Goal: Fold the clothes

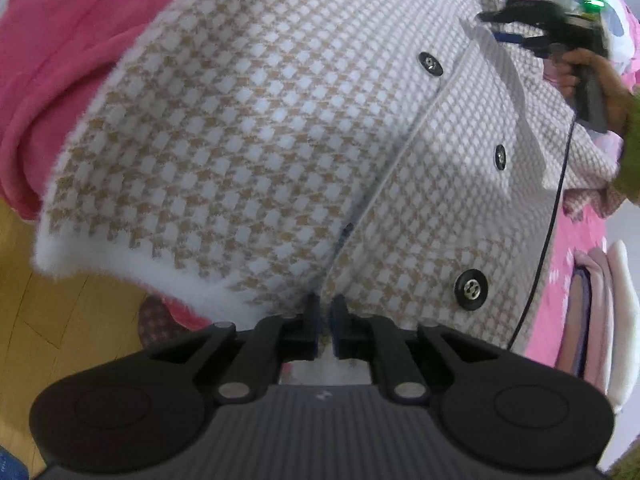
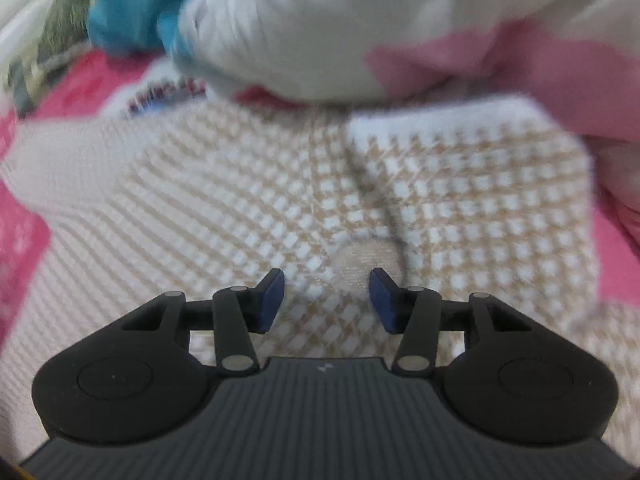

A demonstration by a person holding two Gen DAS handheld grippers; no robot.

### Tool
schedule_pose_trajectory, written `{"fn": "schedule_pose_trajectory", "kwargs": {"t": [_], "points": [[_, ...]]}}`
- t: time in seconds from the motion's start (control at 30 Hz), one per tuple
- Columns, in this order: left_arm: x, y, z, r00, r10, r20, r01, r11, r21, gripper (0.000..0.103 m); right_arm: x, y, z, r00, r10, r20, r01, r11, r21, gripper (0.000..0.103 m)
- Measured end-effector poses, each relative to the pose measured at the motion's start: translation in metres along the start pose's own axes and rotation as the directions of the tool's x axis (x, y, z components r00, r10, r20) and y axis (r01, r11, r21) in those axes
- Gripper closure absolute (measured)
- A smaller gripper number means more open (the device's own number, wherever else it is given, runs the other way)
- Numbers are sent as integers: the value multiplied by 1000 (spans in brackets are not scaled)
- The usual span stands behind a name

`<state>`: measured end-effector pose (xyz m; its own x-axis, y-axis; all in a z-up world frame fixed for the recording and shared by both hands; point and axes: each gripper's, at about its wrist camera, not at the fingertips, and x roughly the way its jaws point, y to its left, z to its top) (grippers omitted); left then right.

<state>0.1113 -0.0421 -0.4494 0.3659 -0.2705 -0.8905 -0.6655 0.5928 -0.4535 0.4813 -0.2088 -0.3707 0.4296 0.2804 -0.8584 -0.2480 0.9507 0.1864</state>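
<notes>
The left tongs point steeply down at the near hem of a beige-and-white houndstooth cardigan. Their jaws stand only a narrow slit apart, right at the front opening where the two hem edges meet. Cloth lies just beyond the tips, but whether any of it is caught between the pads cannot be told from this view.

The right tongs also tilt steeply down, over the cardigan's far, upper part. Their jaws stand about half open, with the blue pads apart on either side of a small bulge of knit. The pads do not press on it, so they hold nothing. In the left wrist view the right tongs show at the far right, held by a hand in a green sleeve, with a black cable trailing down across the cloth.

The cardigan lies spread flat, buttoned front up, on a pink bedcover, with three dark buttons running along its right panel. A white, blue and pink heap of other clothes sits just beyond its far edge. A wooden floor shows at the near left.
</notes>
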Motion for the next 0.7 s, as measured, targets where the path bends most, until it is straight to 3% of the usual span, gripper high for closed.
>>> {"fn": "schedule_pose_trajectory", "kwargs": {"t": [0.03, 0.1, 0.17, 0.23, 0.33, 0.43, 0.53, 0.63, 0.7], "points": [[-3, 4, 3, 1000, -1, -14, 1, 1000, 6, 79, -20, -1, -7, 1000, 22, 23, -23, 999, 34, 56], [-13, 8, 7, 1000, 6, -29, -5, 999, 38, 75, -61, -4, -26, 998, 36, 57, -43, 993, 110, 56], [-27, 7, 11, 999, 33, -17, -31, 994, 108, 58, -106, -6, -56, 997, 32, 74, -43, 987, 156, 56], [-36, 6, 16, 998, 57, -7, -55, 983, 173, 53, -147, -8, -94, 998, 17, 63, -31, 976, 217, 56], [-41, 5, 27, 997, 77, -22, -69, 965, 253, 53, -187, -5, -163, 1000, -3, -16, 8, 941, 339, 56], [-42, 1, 38, 997, 68, -47, -50, 951, 305, 52, -209, 11, -242, 993, 2, -117, 53, 881, 470, 56], [-36, -8, 42, 995, 63, -82, -28, 928, 371, 51, -219, 32, -312, 984, 40, -171, 75, 784, 616, 56], [-26, -18, 41, 989, 81, -122, -19, 897, 441, 51, -216, 45, -370, 985, 99, -140, 51, 612, 789, 56], [-21, -20, 37, 984, 112, -138, -31, 871, 490, 51, -214, 47, -403, 989, 94, -114, 54, 491, 869, 56]]}}
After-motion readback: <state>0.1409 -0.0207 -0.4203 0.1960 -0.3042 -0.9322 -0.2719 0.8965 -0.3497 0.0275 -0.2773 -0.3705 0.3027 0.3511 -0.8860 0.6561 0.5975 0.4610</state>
